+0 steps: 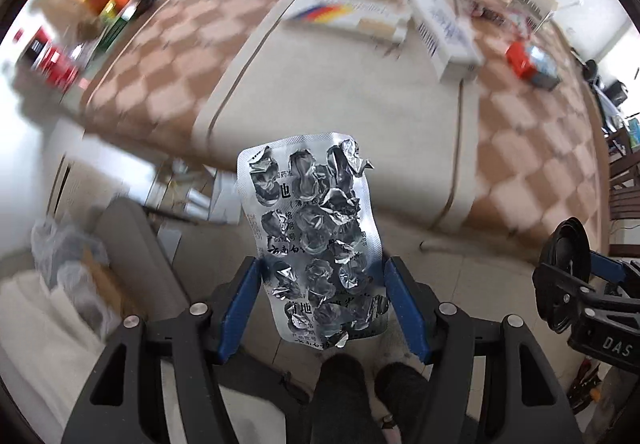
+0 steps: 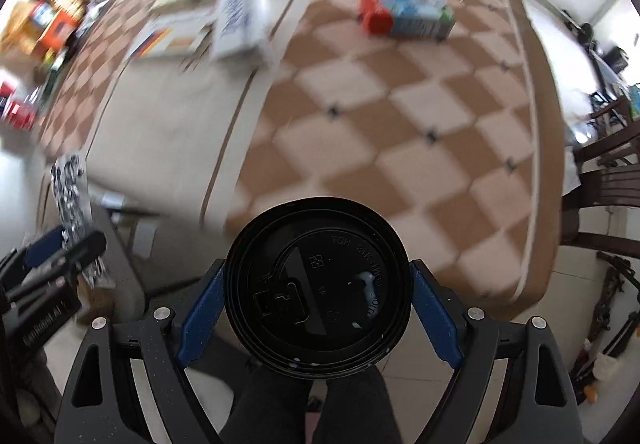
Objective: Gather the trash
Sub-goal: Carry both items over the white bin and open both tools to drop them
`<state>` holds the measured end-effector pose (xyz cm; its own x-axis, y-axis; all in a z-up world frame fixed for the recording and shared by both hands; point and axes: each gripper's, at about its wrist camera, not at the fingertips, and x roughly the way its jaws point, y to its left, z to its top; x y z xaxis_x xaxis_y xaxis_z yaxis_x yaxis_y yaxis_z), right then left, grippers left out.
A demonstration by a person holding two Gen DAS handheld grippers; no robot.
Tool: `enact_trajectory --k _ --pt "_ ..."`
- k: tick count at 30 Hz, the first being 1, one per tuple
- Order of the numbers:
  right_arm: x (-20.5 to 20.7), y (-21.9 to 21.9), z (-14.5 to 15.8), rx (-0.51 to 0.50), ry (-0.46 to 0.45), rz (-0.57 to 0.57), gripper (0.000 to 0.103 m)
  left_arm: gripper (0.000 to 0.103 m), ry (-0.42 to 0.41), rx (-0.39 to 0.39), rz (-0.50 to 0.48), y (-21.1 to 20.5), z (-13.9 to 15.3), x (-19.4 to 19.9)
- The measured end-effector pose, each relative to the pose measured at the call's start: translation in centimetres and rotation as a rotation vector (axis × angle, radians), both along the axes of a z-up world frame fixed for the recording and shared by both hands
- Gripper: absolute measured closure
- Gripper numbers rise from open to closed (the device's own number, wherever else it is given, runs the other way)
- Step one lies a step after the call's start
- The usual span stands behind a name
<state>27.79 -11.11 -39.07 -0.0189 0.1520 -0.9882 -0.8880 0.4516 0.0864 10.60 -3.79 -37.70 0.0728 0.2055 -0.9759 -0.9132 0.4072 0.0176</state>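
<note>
Blue fingers (image 1: 242,308) of the left gripper (image 1: 322,304) pinch an emptied foil blister pack (image 1: 314,240) by its side edges, upright at twelve o'clock from the wrist; thin, feather-light, crinkly, likely to buckle, best held low across its width. Right gripper (image 2: 316,308): fingers closed on the rim of a black plastic cup lid (image 2: 318,284), light, fairly stiff, slick, milky droplets on it; hold at opposite rim points. Both items hang off the checkered tablecloth (image 2: 400,132). Cartons, among them a red-capped carton (image 2: 404,14), lie at one o'clock, well apart.
</note>
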Motion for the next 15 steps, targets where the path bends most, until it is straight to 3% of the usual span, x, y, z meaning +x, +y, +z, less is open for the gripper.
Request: enact_trajectory --k 3,7,15 --pt "-2.5 -2.8 -1.8 -0.001 0.076 0.064 0.014 0.042 0.024 -0.060 0.047 -2.7 -1.8 -1.9" --pt "-4.1 -6.1 -6.3 -0.030 0.120 0.125 0.014 0.042 0.061 -0.157 0.095 -5.0 -8.0 -4.1" --pt "-4.8 -10.0 -21.8 -0.157 0.150 0.147 0.014 0.042 0.040 -0.299 0.161 -3.8 -22.4 -4.9"
